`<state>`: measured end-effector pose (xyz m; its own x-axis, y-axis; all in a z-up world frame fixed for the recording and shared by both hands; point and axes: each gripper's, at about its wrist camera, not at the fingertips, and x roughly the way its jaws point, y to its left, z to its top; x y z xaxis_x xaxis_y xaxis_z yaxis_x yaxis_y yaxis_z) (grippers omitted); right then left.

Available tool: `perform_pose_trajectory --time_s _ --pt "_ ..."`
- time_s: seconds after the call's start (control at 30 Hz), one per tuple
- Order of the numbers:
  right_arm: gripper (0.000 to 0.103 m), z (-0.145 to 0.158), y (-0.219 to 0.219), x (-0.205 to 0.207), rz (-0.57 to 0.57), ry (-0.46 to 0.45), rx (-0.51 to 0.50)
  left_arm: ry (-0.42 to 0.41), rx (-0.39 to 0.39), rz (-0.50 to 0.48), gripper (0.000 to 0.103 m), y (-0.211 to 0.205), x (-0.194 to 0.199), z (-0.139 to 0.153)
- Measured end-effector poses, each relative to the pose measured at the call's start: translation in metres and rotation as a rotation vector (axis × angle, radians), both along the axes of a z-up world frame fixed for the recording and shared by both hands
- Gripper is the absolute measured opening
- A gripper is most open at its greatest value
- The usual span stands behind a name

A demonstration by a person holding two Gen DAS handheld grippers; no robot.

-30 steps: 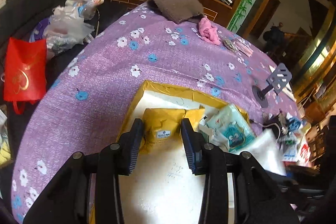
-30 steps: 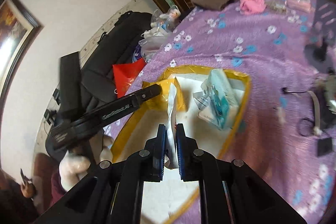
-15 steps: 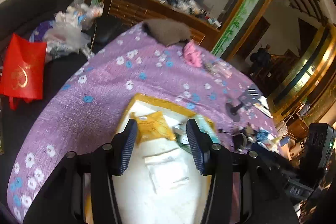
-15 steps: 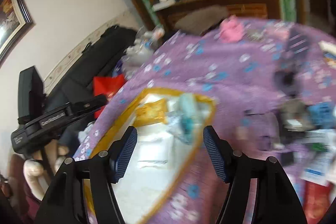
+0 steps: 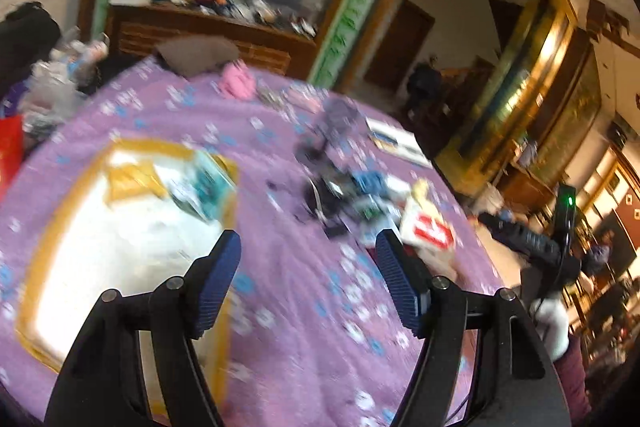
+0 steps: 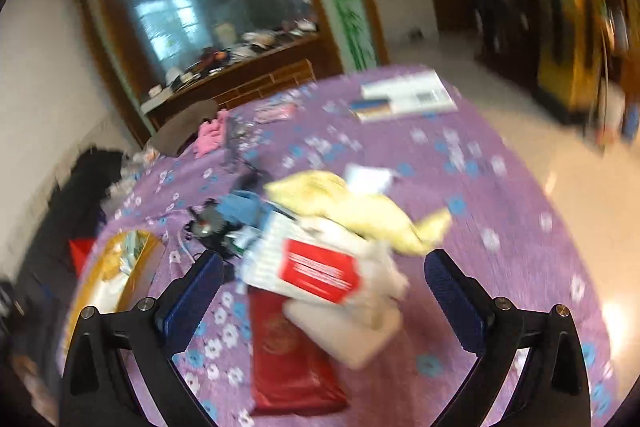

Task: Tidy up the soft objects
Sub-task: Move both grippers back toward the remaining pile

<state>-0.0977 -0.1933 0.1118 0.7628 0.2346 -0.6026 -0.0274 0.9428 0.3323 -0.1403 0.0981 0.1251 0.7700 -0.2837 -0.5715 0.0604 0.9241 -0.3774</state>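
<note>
My left gripper (image 5: pixel 310 283) hangs over bare purple cloth just right of the yellow-rimmed tray (image 5: pixel 48 227); its jaws are opening and nothing is between them. In the tray lie a yellow packet (image 5: pixel 132 183) and a teal packet (image 5: pixel 204 183). My right gripper (image 6: pixel 326 287) is over a heap farther right, its jaws opening wide. Below and between them lie a red-and-white packet (image 6: pixel 320 269), a pale yellow soft bag (image 6: pixel 360 207) and a dark red pouch (image 6: pixel 288 359), none of them touched by the pads. The tray (image 6: pixel 92 287) is far left there.
A tangle of cables and dark gadgets (image 5: pixel 328 191) sits mid-table. A pink cloth (image 5: pixel 238 85) and a brown cloth (image 5: pixel 196 53) lie at the far edge, printed papers (image 6: pixel 404 97) at the far right. The purple flowered tablecloth (image 5: pixel 304 307) drops off at the right.
Both grippers swung right, away from the tray. The right one let go of the white packet, which stayed in the tray, and opened wide. The left one opened wider.
</note>
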Motion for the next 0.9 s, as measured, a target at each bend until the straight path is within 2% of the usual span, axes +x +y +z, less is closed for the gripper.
perform_pose_trajectory --time_s 0.13,0.23,0.33,0.37,0.4,0.57,0.6,0.63,0.7,0.77,0.9 --pt "0.102 -0.006 -0.012 0.027 0.047 0.04 0.068 0.065 0.021 -0.027 0.069 -0.023 0.004 -0.017" --pt "0.101 -0.01 -0.02 0.053 0.073 0.064 0.095 0.077 0.038 -0.02 0.069 -0.026 0.001 -0.021" --pt "0.101 -0.021 0.0 0.087 0.166 0.129 0.12 0.083 0.043 0.005 0.069 -0.02 -0.001 -0.021" --pt "0.102 -0.022 0.009 0.09 0.189 0.128 0.1 0.083 0.045 0.013 0.069 -0.017 -0.001 -0.021" --pt "0.102 -0.02 0.022 0.087 0.232 0.105 0.076 0.081 0.046 0.019 0.069 -0.015 -0.002 -0.021" --pt "0.101 -0.001 0.066 0.057 0.691 0.118 0.331 0.095 0.039 0.039 0.069 -0.005 0.0 -0.027" --pt "0.099 0.003 0.069 0.051 0.758 0.119 0.372 0.101 0.032 0.037 0.069 -0.004 0.0 -0.029" --pt "0.099 0.007 0.068 0.046 0.779 0.1 0.371 0.106 0.027 0.029 0.069 -0.005 0.001 -0.031" --pt "0.1 0.012 0.057 0.042 0.715 0.061 0.312 0.109 0.034 0.015 0.069 -0.008 0.0 -0.033" --pt "0.1 0.012 0.039 0.046 0.582 0.042 0.235 0.114 0.043 -0.006 0.069 -0.014 0.0 -0.036" --pt "0.101 -0.007 -0.008 0.06 0.388 0.068 0.249 0.129 0.064 -0.05 0.069 -0.026 0.001 -0.041"
